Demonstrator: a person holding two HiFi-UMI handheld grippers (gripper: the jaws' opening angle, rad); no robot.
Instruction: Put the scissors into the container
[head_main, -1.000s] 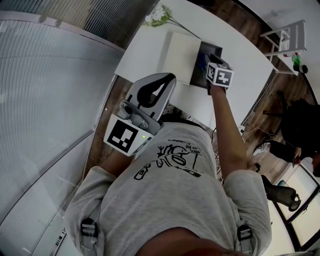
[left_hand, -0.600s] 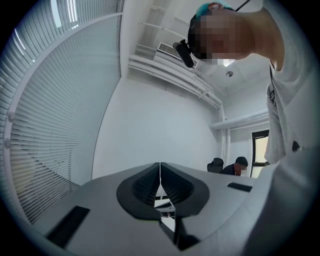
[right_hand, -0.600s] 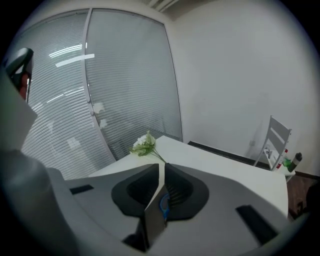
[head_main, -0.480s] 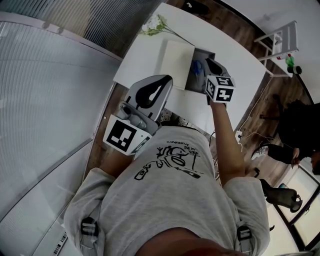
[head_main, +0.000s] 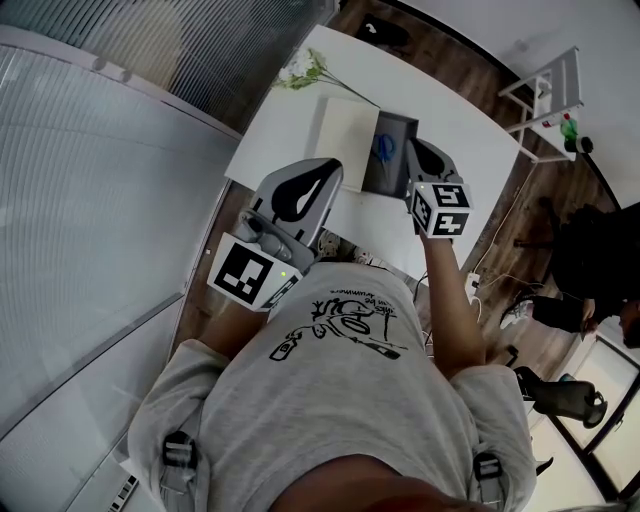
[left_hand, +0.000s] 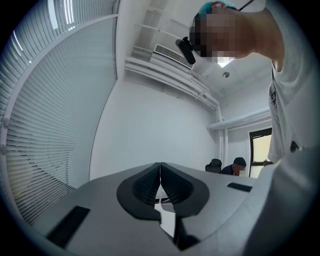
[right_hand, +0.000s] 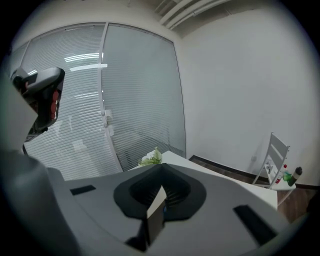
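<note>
**Scissors in container; both grippers shut & empty**

White table (head_main: 470, 115) lies ahead of both jaw pairs. Dark container (head_main: 398, 125) sits on it, just left of R gripper (head_main: 413, 145) tips in head view and ahead-right of L gripper (head_main: 334, 164). R jaws just closed: pads together, nothing btwn. L jaws also together, empty. Blue-handled scissors (head_main: 383, 148) lie inside container, close beside R tips, not touching.

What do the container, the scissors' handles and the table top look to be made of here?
Container: dark grey, matte, with straight thin walls; probably plastic or stiff card, but it shows too small to tell which.
Scissors: the handles are blue and look like plastic; the blades cannot be made out.
Table: white, smooth and evenly lit, with no grain; it looks like laminate or painted board.
</note>
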